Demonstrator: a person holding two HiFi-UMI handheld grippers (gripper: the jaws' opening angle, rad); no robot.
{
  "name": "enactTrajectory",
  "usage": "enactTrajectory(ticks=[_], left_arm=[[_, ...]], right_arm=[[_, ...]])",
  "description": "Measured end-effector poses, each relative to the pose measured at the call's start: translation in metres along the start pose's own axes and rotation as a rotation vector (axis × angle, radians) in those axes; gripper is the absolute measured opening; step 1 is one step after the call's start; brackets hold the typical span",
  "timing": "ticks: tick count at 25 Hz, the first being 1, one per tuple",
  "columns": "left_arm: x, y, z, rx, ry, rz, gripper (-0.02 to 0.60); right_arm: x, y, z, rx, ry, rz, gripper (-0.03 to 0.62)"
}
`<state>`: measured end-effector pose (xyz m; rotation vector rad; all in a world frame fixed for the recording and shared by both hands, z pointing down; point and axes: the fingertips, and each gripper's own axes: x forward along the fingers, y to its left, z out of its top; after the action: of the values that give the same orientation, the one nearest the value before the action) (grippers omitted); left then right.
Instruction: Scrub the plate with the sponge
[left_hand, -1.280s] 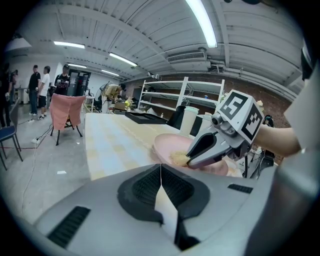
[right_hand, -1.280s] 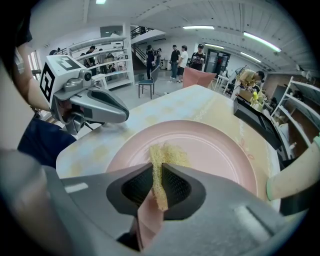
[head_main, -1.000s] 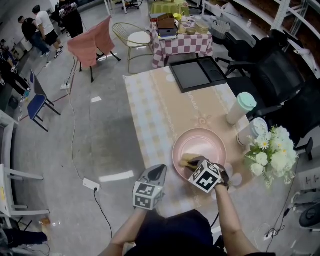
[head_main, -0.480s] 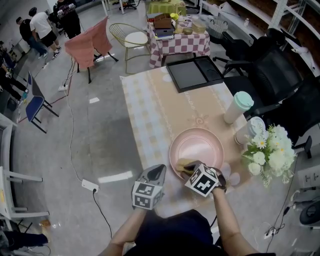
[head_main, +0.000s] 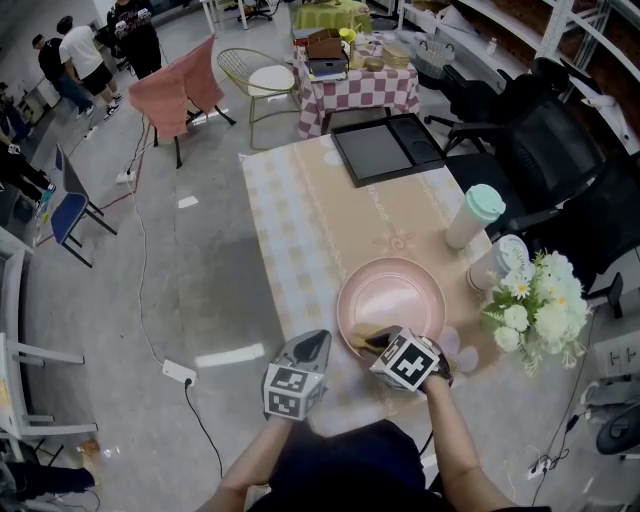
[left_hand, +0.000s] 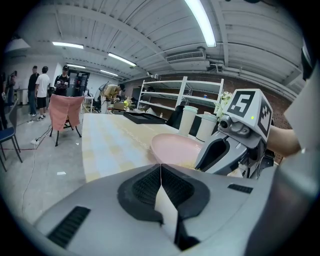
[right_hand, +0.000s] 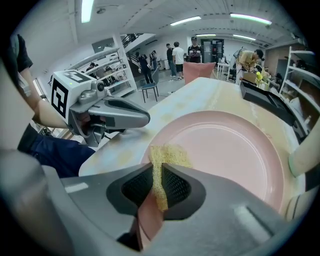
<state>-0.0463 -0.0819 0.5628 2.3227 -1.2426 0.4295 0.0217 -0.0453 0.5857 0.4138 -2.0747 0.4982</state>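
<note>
A long table under a beige and pale-blue checked cloth (head_main: 310, 215) is carrying the round pink plate (head_main: 405, 290) near its close end. A white tumbler with a mint lid (head_main: 476, 216) and a bunch of white flowers (head_main: 540, 300) are standing just beside the plate on its right. Nothing is pinning the plate to the cloth. The left gripper (left_hand: 161, 172) is hovering near the plate's near-left rim, its jaws pressed together on nothing. The right gripper (right_hand: 158, 170) is clamping the coarse yellow sponge (right_hand: 167, 156) and pressing it onto the plate's near rim. With the work so close to the edge, a hard stroke is risking tipping the plate, sliding it toward the tumbler, or bunching the cloth. The jaws are pinching only a narrow part of the sponge, so it may be twisting out under pressure.
</note>
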Motion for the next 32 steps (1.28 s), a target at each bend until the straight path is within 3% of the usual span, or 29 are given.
enactTrajectory(ticks=[20,32], left_arm=[[-0.002,0.002,-0.001,0.001,0.001,0.015,0.012],[0.003,0.0,-0.003,0.006,0.004,0.019,0.012]], right_arm=[[-0.009,0.006,0.0,0.089,-0.062,0.127,0.052],[-0.022,0.015,0.008,0.082,-0.133,0.16,0.052]])
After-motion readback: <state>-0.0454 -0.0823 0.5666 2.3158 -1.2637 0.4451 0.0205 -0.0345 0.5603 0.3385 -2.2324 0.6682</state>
